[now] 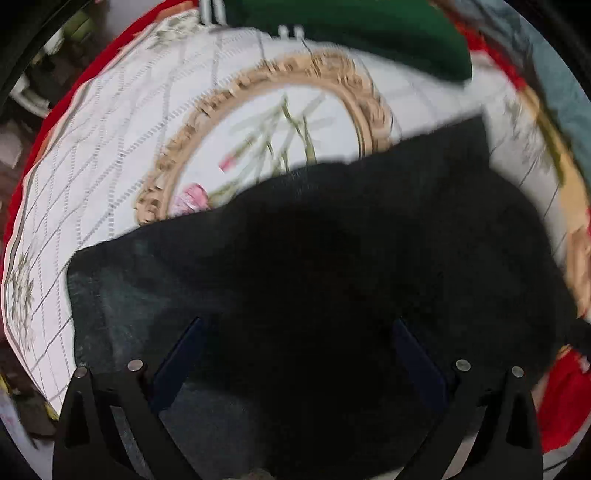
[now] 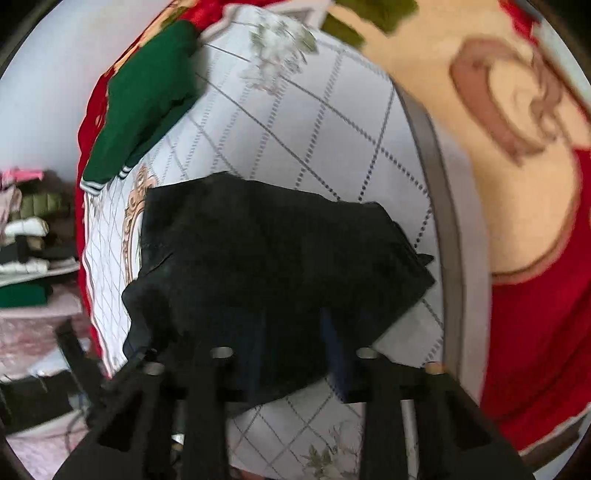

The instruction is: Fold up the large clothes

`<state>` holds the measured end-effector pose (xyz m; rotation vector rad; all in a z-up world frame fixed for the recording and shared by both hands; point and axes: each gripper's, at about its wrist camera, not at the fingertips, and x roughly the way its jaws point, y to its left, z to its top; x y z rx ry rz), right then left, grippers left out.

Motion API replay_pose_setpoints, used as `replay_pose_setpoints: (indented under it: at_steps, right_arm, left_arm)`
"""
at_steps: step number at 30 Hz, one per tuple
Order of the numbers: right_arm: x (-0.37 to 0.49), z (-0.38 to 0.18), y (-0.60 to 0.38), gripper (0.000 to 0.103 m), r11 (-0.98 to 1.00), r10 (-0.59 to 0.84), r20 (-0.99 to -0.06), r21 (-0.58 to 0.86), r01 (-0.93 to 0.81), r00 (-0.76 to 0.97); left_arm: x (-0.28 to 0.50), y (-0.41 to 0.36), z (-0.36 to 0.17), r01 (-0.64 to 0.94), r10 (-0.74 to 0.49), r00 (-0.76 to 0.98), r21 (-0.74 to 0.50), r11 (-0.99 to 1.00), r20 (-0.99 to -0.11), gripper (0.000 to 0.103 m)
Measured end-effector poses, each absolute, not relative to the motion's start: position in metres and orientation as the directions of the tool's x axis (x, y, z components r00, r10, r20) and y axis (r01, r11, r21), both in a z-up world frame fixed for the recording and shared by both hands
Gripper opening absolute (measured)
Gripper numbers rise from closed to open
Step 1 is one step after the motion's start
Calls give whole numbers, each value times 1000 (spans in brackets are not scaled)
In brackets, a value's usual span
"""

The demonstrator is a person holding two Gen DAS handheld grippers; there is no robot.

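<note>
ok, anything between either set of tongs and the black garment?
Nothing visible. The black garment lies directly under the open left tongs, and the right tongs sit at its near edge. The green garment lies apart, at the far side of the white patterned cloth.

The left gripper [image 1: 297,345] hangs over a dark, near-black fabric garment [image 1: 351,266], its two dark-blue fingers [image 1: 181,358] spread wide apart; the garment lies on a white quilted cloth [image 1: 122,147] with grey diamond stitching and a beige oval floral frame; a folded green garment [image 1: 373,33] sits at the far edge; the view is motion-blurred.
</note>
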<state>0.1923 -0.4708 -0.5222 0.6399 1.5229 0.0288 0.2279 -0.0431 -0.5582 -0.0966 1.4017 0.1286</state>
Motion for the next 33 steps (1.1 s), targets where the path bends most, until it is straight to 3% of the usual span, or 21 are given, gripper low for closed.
replay_pose_setpoints:
  at_steps: [3,8,9,12,13,16,20,24,29,31,33]
  right_arm:
    - [204,-580,-464,13,854,358,-932,348,386,48]
    - [199,-571,-477,17,809,433,-899,420,412,66]
    - [193,-563,-483,20,792,453,-887,447,415,91]
    - [163,-546,-507,64,729,506,-847,520,445,163]
    - [154,-545,-512,69,707,526,-832,543,454,176]
    - [134,-572,-524,69,640,592,-786,592,490,178]
    - [141,-623,-519,70,468,689,-665,711,524,288]
    - [153,-632,-515,84,374,703,-588,785,494,400]
    - [167,-627,-501,83,316,712,-526,832,456,465]
    - [173,-625,-496,69,297,729,-496,850,435,472]
    - [181,-626,-487,65,332,737,-511,844,422,442]
  left_arm:
    - [229,-47,-563,-120,57,178,36,992,-982,103]
    - [231,-56,-548,-72,103,165,93,993,-981,103]
    - [229,-54,-541,-80,106,163,93,992,-981,103]
    - [222,-49,-527,-117,109,173,90,989,-979,103]
    - [220,-46,-525,-134,113,172,90,987,-978,103]
    - [218,-43,-545,-164,161,126,140,977,-979,103]
    - [219,-36,-563,-208,115,109,90,974,-987,103]
    - [219,-36,-564,-187,107,118,83,979,-987,103]
    - [205,-31,-565,-173,105,118,84,981,-988,103]
    - [210,-29,-565,-174,113,120,92,981,-986,103]
    - [217,-32,-569,-173,122,121,100,980,-985,103]
